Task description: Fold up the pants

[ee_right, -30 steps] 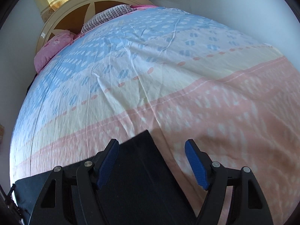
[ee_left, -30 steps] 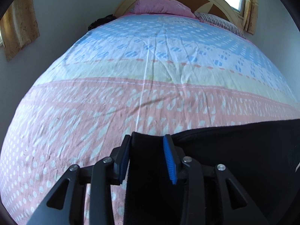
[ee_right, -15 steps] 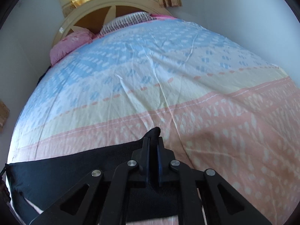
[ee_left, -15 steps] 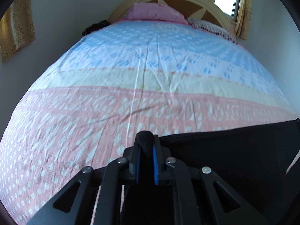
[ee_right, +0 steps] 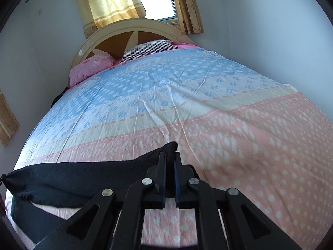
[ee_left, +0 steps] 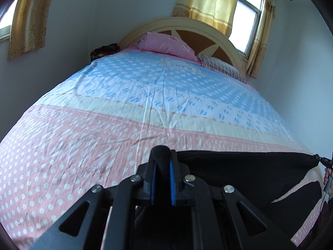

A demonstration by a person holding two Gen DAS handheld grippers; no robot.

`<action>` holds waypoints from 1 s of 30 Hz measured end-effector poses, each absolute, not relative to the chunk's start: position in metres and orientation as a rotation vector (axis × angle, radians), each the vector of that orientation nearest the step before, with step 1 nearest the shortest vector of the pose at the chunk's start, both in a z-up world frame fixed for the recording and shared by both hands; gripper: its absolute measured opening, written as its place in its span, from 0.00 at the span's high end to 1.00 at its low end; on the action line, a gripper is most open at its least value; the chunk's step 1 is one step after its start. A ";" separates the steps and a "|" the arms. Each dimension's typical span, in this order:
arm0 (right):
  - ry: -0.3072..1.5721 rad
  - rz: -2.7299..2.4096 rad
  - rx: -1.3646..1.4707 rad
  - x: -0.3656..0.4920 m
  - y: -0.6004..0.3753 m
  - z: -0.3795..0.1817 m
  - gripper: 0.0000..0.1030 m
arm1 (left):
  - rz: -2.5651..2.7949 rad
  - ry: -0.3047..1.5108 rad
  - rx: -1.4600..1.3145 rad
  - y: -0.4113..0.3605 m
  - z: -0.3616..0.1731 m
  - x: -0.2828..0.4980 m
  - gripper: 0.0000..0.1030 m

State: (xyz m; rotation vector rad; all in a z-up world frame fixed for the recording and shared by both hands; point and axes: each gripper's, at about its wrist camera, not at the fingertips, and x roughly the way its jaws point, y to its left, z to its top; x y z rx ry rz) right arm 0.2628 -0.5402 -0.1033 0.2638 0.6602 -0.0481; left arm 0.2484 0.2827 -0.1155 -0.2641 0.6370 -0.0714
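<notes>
Black pants [ee_left: 245,173] hang stretched between both grippers over the near, pink part of the bed. My left gripper [ee_left: 162,156] is shut on one black corner of the fabric, which bulges out above its blue pads. In the right wrist view the pants [ee_right: 83,177] run off to the left as a taut band, and my right gripper [ee_right: 170,158] is shut on their other corner, which pokes up past the jaws. A second layer of the pants [ee_right: 31,216] sags lower at the left, with sheet showing between.
The bedspread [ee_left: 145,108] is pink near me, then a yellow band, then blue dots. A pink pillow [ee_left: 166,45] and a striped pillow [ee_left: 220,66] lie against the arched headboard [ee_right: 116,35]. Walls close both sides; curtained windows stand behind. A hand [ee_left: 327,173] shows at the right edge.
Both grippers went from open around the pants' edge to shut on it, then rose and tipped up, lifting the fabric off the sheet into a stretched band.
</notes>
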 end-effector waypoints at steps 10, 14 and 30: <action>0.688 -0.053 0.290 0.206 -0.560 -0.125 0.95 | -0.142 0.559 -0.334 0.294 -0.124 0.189 0.89; 0.718 -0.065 0.297 0.190 -0.563 -0.138 0.95 | -0.171 0.528 -0.281 0.292 -0.131 0.164 0.89; 0.753 -0.243 0.231 0.123 -0.576 -0.131 0.97 | -0.151 0.584 0.011 0.291 -0.171 0.106 0.53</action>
